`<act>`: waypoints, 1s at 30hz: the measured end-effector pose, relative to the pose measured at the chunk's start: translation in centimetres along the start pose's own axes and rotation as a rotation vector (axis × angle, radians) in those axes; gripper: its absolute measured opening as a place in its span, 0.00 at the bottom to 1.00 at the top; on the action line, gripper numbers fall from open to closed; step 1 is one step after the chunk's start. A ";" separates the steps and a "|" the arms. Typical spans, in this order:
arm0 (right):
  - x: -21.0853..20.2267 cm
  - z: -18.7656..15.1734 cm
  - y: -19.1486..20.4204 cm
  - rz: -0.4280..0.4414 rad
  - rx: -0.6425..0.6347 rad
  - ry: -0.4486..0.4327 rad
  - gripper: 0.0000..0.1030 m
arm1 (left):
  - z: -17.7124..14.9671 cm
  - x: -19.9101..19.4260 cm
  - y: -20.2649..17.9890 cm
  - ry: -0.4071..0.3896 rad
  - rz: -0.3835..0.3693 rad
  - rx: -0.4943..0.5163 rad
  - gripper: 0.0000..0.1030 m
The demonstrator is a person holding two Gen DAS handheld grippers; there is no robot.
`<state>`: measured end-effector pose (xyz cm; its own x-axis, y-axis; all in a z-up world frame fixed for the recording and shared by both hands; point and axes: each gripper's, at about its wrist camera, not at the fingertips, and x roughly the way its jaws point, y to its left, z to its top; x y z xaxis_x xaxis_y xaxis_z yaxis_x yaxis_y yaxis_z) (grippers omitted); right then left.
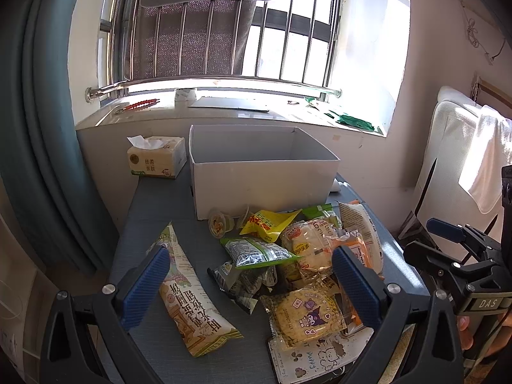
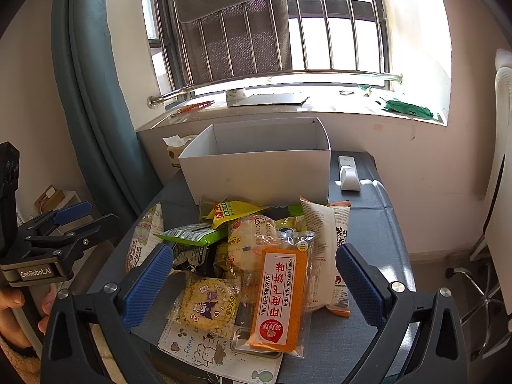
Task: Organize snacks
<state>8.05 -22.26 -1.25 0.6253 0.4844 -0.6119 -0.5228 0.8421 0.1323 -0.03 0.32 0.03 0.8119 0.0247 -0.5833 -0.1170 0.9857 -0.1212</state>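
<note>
Right gripper (image 2: 252,288) wide open, empty | left gripper (image 1: 251,284) likewise | step: first pick | next: you close on orange cake pack (image 2: 276,297), carry to box (image 2: 256,176).

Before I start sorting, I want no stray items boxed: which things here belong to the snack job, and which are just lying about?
For the job:
snack pile
orange cake packet
long biscuit bag
jelly cup
grey box

Lying about:
tissue pack
white remote
puppy card
green scraps

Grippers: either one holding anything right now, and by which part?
Nothing held. Left gripper and right gripper are both open, above the snack pile.
</note>
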 end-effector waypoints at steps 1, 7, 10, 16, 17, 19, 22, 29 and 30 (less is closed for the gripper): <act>0.0 0.0 0.0 -0.002 -0.001 0.001 1.00 | 0.0 0.1 0.1 0.002 0.007 -0.002 1.00; -0.1 -0.2 -0.2 -0.002 0.003 0.000 1.00 | -1.4 3.4 4.2 0.118 0.064 -0.139 1.00; 0.2 -0.4 -0.4 0.002 0.018 0.010 1.00 | -2.5 6.5 6.4 0.212 0.158 -0.189 1.00; 0.7 -0.8 -0.3 0.004 0.016 0.027 1.00 | -4.6 12.1 10.3 0.350 0.211 -0.317 0.99; 0.8 -0.9 -0.3 0.003 0.015 0.032 1.00 | -4.8 12.9 10.4 0.366 0.231 -0.298 0.99; 1.0 -1.0 -0.2 0.002 0.014 0.038 1.00 | -5.6 14.2 10.4 0.412 0.199 -0.299 0.76; 1.2 -1.4 -0.2 -0.001 0.009 0.050 1.00 | -5.9 13.6 10.1 0.392 0.155 -0.299 0.37; 2.3 -2.1 -0.5 0.008 0.026 0.089 1.00 | -5.6 7.7 8.8 0.211 0.070 -0.204 0.34; 2.6 -2.2 -0.5 0.017 0.032 0.101 1.00 | -5.3 6.6 8.7 0.178 0.049 -0.200 0.34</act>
<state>8.69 -21.95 -4.59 0.5538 0.4734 -0.6850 -0.5128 0.8420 0.1673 1.25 8.20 -9.15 0.6910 0.0247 -0.7224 -0.2790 0.9311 -0.2351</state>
